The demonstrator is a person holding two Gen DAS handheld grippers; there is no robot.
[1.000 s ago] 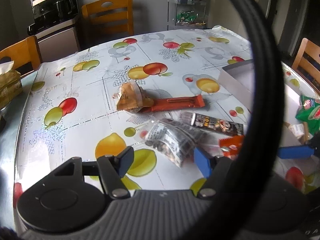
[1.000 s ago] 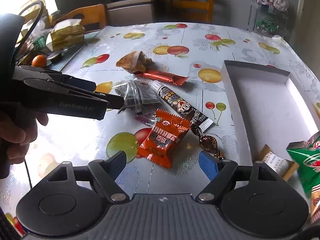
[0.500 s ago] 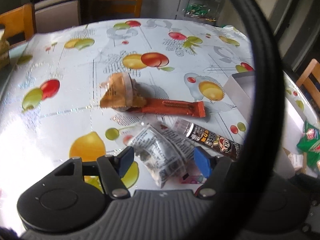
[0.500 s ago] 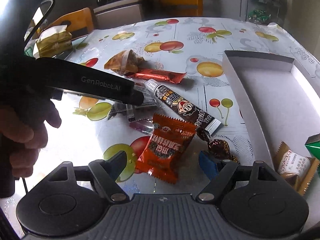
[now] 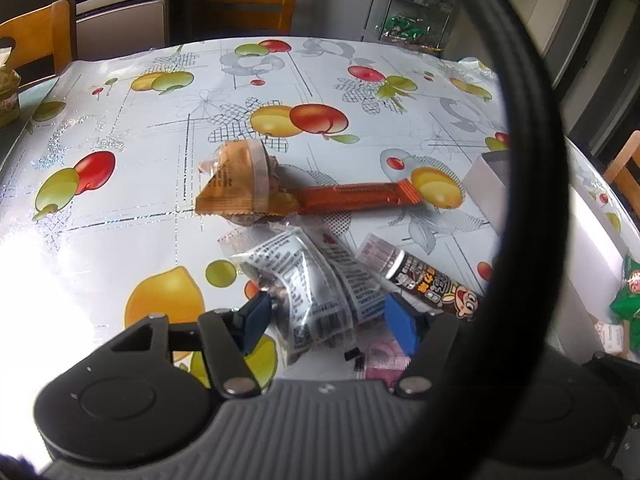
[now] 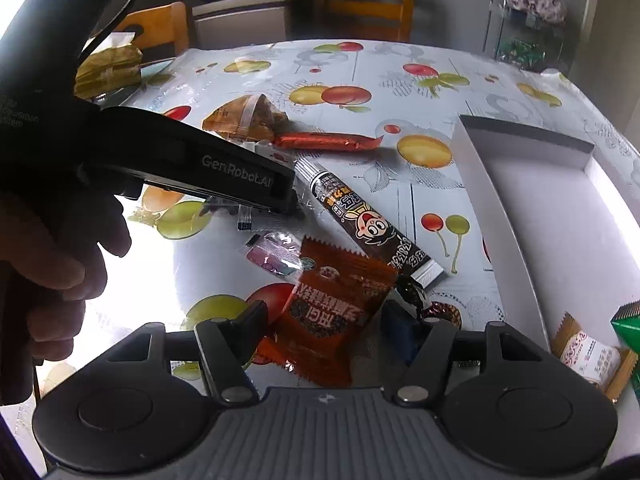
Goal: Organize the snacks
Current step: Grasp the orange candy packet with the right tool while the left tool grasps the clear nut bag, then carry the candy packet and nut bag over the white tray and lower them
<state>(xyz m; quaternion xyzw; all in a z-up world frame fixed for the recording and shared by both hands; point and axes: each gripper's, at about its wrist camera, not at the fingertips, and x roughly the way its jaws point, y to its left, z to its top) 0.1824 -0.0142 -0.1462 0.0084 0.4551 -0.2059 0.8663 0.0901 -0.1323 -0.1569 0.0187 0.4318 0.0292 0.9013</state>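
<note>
Both tongs closing on snacks, pick-up step in hand.

Left tongs half-open, narrowing around clear packet, long axis running away up-left on surface; no firm pinch visible. Right tongs likewise narrowing around orange packet, long axis tilted up-right. Next: finish pinching, lift, carry right to tray.

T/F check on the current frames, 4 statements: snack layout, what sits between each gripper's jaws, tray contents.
1. The clear printed packet lies between the left gripper jaws. True; the jaws are closing.
2. The right gripper straddles a green bag. False: the orange packet is between its closing jaws.
3. The white tray is packed full. False: most of its floor is bare.
4. The orange bar lies flat on the tablecloth. True.
</note>
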